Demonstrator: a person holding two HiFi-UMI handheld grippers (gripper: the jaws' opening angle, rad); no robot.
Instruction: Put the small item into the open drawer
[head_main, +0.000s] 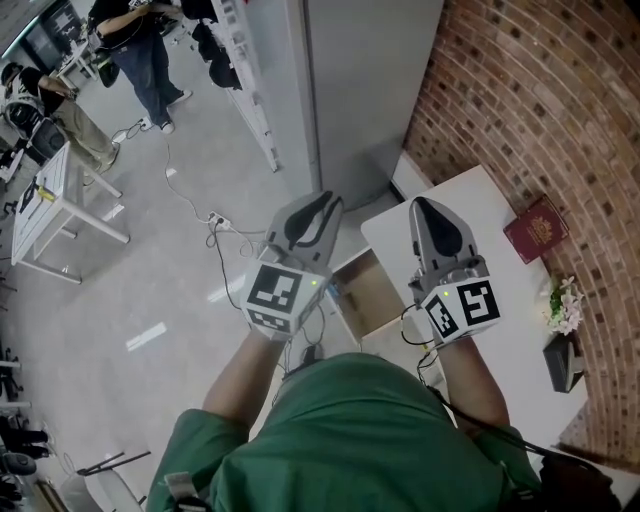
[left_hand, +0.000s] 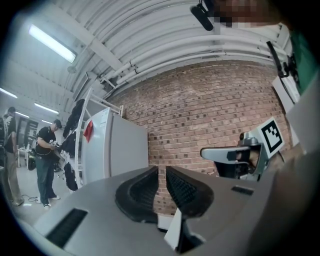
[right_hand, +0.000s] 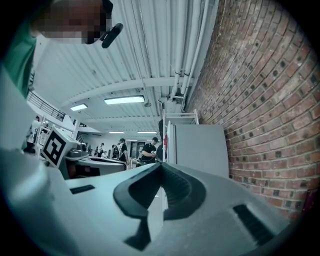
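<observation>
Hovering level, the left gripper and right gripper both carry nothing: the left's fingers stand a slit apart, the right's are pressed together. Just beyond, the open drawer shows bare wood. Far right on the white table lies a red booklet, likely the small item. Fetching it would need spread fingers.

Open drawer sticks out left of table; book, flowers on table's rt edge, by wall.
</observation>
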